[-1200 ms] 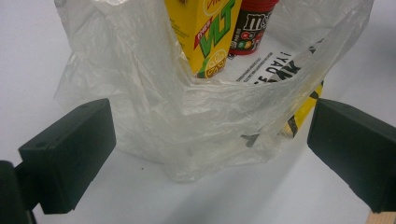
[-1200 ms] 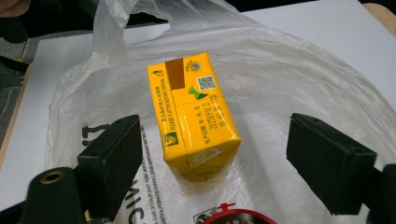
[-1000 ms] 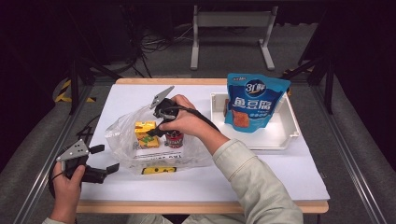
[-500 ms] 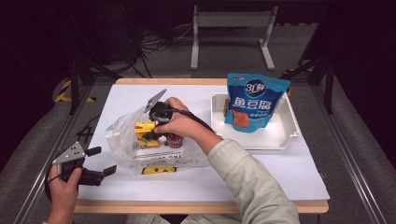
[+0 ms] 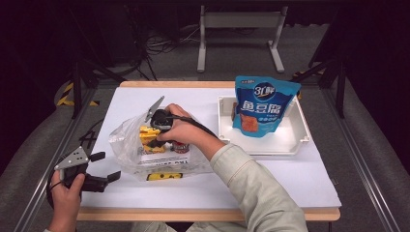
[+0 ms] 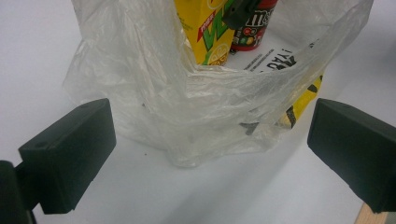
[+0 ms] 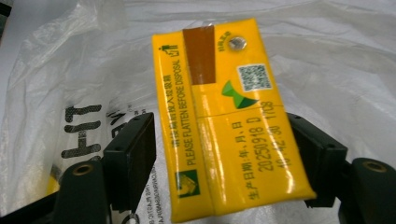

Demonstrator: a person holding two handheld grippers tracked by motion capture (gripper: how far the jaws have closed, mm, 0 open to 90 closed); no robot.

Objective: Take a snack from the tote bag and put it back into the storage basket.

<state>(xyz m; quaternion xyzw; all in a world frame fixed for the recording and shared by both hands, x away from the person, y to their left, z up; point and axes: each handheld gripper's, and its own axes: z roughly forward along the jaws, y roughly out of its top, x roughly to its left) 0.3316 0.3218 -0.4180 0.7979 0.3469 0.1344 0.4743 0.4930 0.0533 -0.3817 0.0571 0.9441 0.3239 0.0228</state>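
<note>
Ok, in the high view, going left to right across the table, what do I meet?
Left gripper → clear plastic bag → yellow drink carton inside it, at the right gripper → white tray with the blue snack pouch standing in it.

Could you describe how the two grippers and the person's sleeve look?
Both the left gripper and the right gripper have blocky matte black jaws. A grey three-cornered plate tops each. A black cable trails from the right one. The sleeve is light beige.
</note>
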